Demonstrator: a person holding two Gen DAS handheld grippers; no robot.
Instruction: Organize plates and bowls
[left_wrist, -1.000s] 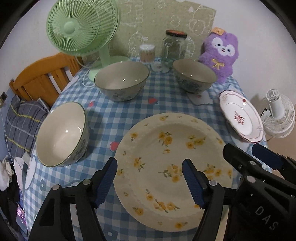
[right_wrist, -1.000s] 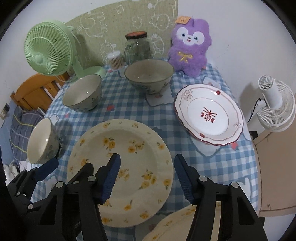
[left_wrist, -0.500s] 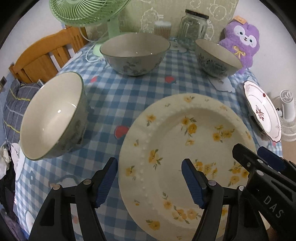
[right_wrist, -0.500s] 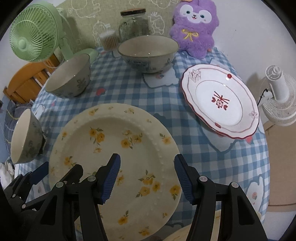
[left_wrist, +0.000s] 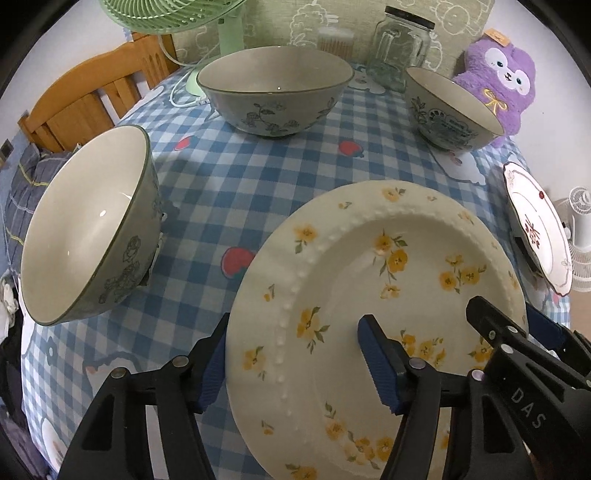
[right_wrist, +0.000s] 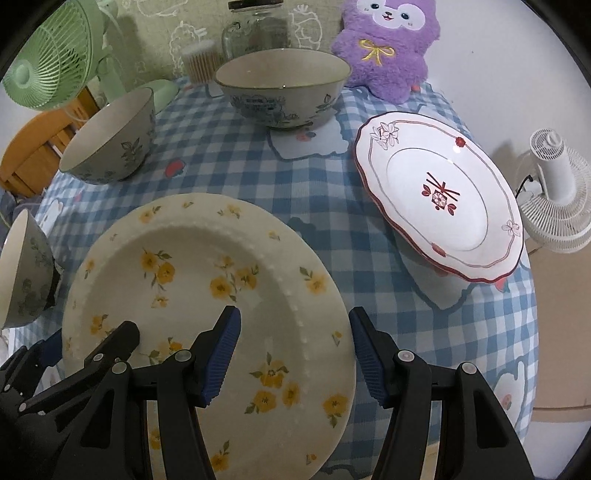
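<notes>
A cream plate with yellow flowers (left_wrist: 373, 295) (right_wrist: 207, 280) lies on the checked tablecloth at the near edge. My left gripper (left_wrist: 295, 365) is open and straddles its left rim, one finger outside, one over the plate. My right gripper (right_wrist: 291, 354) is open and straddles its right rim. A white plate with red trim (right_wrist: 439, 199) (left_wrist: 535, 229) sits to the right. Three floral bowls stand around: near left (left_wrist: 88, 225) (right_wrist: 22, 269), back middle (left_wrist: 275, 92) (right_wrist: 110, 140), back right (left_wrist: 450, 107) (right_wrist: 282, 86).
A green fan (right_wrist: 51, 55), a glass jar (left_wrist: 400, 44), a cotton swab tub (right_wrist: 199, 61) and a purple plush (right_wrist: 388, 40) stand along the back. A wooden chair (left_wrist: 85, 107) is at the left, a white fan (right_wrist: 554, 192) off the table's right.
Both grippers have moved down and forward onto the yellow-flower plate, so that its rims now lie between their open fingers. Nothing on the table has moved.
</notes>
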